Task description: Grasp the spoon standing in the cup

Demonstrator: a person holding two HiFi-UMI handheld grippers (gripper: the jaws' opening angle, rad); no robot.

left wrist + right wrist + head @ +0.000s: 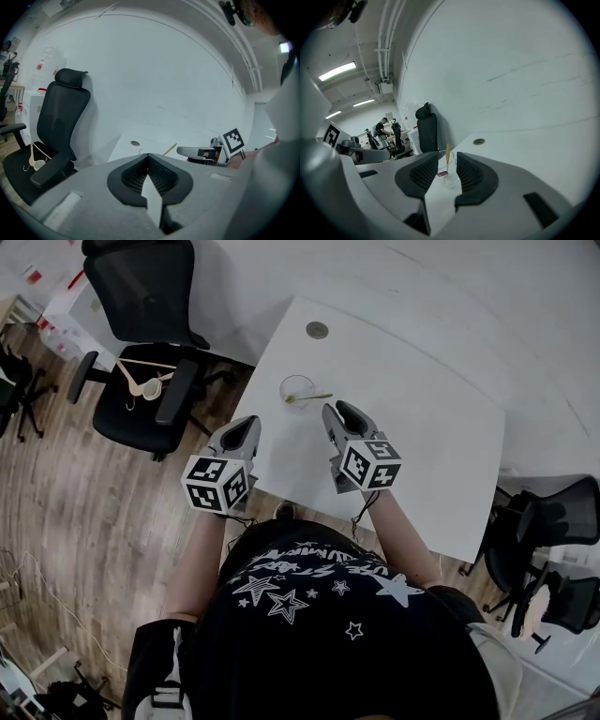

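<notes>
White table (422, 427): bare and open ahead of and to the right of the right claw (340, 412), with its edge close by the left claw (148, 155). Clear cup (446, 174): straight ahead of the right claw, framed in the gap between its parted, empty jaws and untouched; likely light and easily tipped. Yellowish spoon (447, 151): stands in that cup, handle rising above the rim; probably light, stiff and smooth, best pinched on the exposed handle. The left claw's jaws are together and empty, left of the cup.
</notes>
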